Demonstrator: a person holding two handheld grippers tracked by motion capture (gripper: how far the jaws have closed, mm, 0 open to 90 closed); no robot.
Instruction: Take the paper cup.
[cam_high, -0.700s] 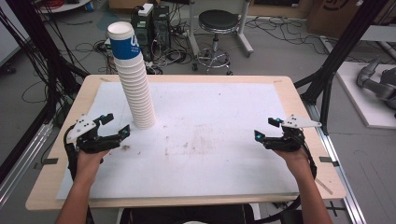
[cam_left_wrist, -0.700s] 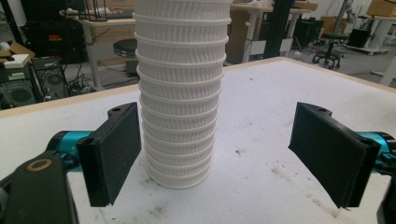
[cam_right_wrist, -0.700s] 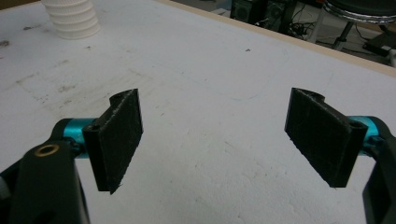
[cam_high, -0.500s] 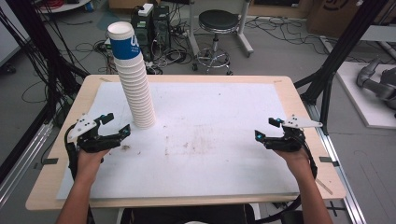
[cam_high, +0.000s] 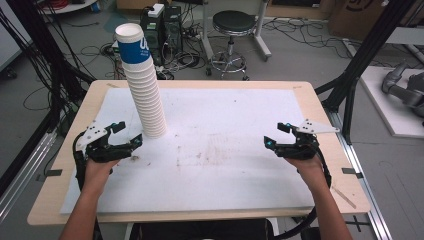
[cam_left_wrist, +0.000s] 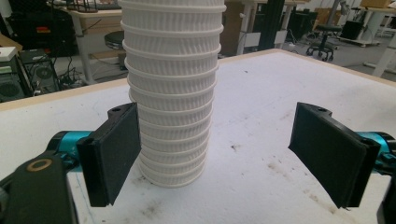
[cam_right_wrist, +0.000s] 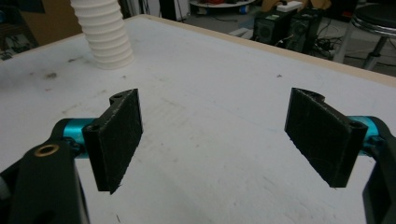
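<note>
A tall stack of white paper cups (cam_high: 145, 90), topped by a blue-banded cup, stands upright on the white-covered worktop (cam_high: 225, 165), toward its far left part. The left hand-held gripper (cam_high: 128, 135) sits low just beside the foot of the stack, its jaws spread wide; in the left gripper view the stack (cam_left_wrist: 173, 88) rises just beyond the jaws, close by the left one, with no contact visible. The right hand-held gripper (cam_high: 276, 136) is well apart at the right side of the worktop, jaws spread wide over bare, stained surface and gripping nothing
</note>
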